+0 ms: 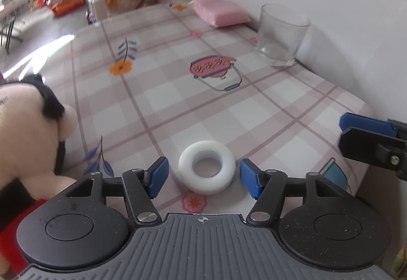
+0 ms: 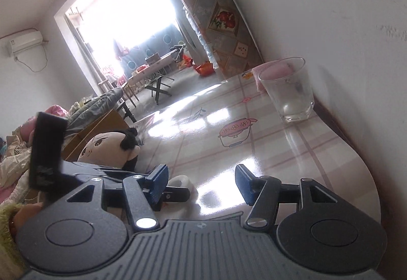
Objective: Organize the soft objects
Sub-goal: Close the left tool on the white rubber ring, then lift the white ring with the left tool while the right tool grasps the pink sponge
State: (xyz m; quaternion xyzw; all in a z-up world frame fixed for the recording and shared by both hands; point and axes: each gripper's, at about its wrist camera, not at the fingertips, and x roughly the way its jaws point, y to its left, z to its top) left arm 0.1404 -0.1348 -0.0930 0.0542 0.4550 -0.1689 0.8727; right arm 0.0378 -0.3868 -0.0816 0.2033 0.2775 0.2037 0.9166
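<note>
A white soft ring [image 1: 223, 165] lies flat on the checked tablecloth [image 1: 254, 112], near its front edge. My left gripper [image 1: 204, 179] points down over it and straddles it, with a gap between each blue pad and the ring. A plush doll [image 1: 23, 127] with black hair lies at the table's left edge; the right wrist view shows its face [image 2: 101, 150]. A pink cushion-like sponge [image 1: 218, 11] rests at the far end by the wall. My right gripper [image 2: 201, 183] stands open over bare cloth, holding nothing; its fingers [image 1: 366, 124] enter the left wrist view from the right.
A clear drinking glass [image 1: 281, 35] stands upright close to the wall on the right, also seen as the glass [image 2: 290, 91] in the right wrist view. The wall runs along the table's right side. Beyond the far end are a patterned cabinet [image 2: 223, 25] and a cluttered room floor.
</note>
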